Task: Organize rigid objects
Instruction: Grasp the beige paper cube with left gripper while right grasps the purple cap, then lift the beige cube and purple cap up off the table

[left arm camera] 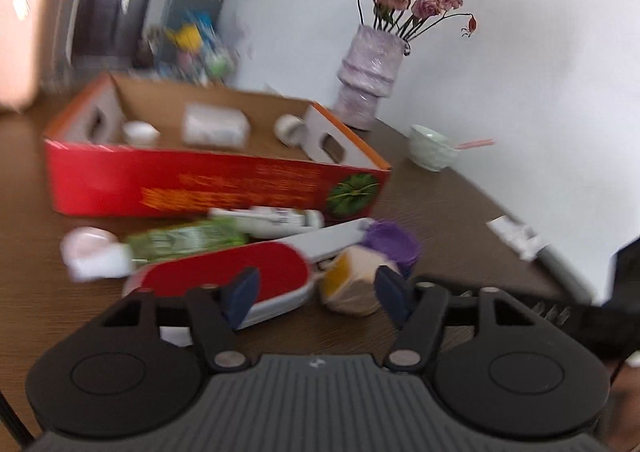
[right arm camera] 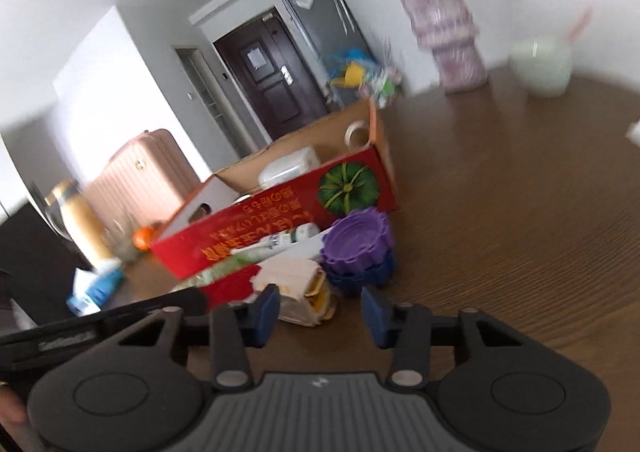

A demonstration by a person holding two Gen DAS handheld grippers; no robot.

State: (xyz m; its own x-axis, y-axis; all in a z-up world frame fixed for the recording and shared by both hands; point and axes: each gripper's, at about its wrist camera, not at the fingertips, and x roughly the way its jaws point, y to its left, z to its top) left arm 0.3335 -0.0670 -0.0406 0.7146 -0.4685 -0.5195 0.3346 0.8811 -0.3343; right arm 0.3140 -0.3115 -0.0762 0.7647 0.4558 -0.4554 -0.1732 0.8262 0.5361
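Note:
A red cardboard box [left arm camera: 216, 187] stands open on the brown table, with a white bowl [left arm camera: 138, 131], a white pack [left arm camera: 214, 125] and a tape roll [left arm camera: 290, 127] inside. In front of it lies a pile: a red-and-grey case [left arm camera: 240, 272], a green packet [left arm camera: 188, 240], a white tube [left arm camera: 272, 219], purple cups [left arm camera: 392, 244] and a beige-yellow packet [left arm camera: 352, 284]. My left gripper [left arm camera: 316, 292] is open just short of the case and the packet. In the right wrist view, my right gripper [right arm camera: 320, 316] is open near the beige packet [right arm camera: 296, 284] and the purple cups [right arm camera: 358, 240].
A vase of dried roses [left arm camera: 368, 79] and a pale green bowl [left arm camera: 432, 147] stand by the wall, with a paper scrap [left arm camera: 516, 236] near the table edge. Left of the box are a bottle [right arm camera: 84, 219], an orange [right arm camera: 142, 238] and a blue pack [right arm camera: 100, 284]. A pink suitcase [right arm camera: 140, 175] stands behind.

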